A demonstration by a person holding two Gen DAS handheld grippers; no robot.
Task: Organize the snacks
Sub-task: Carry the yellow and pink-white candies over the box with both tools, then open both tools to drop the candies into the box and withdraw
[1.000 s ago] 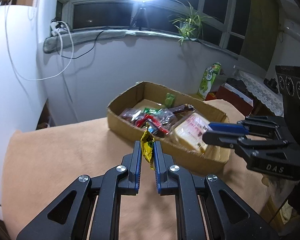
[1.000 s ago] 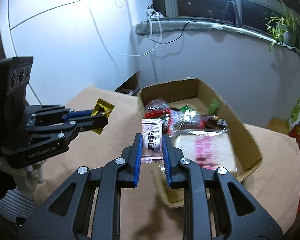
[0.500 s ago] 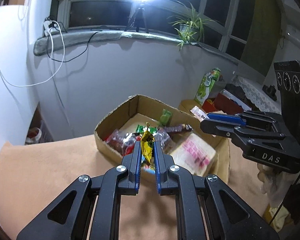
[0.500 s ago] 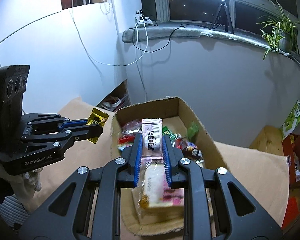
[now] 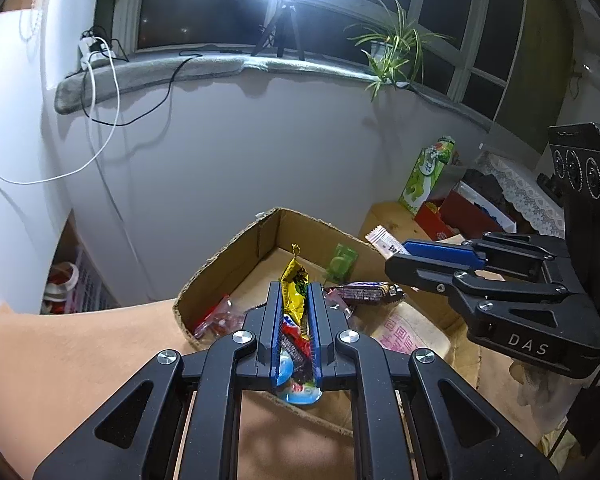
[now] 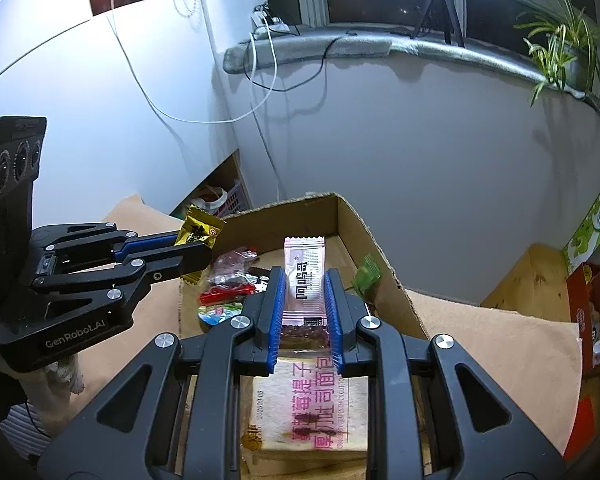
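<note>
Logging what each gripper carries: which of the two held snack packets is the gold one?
The gold packet is the one clamped in the left gripper. The right gripper holds a pale pink packet with dark print, above the cardboard box.

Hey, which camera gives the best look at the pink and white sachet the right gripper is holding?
The right wrist view: the pink and white sachet faces the lens upright between the right gripper pads, printing visible, above the cardboard box. The left wrist view shows only its crimped end poking past the fingertips, edge-on.
</note>
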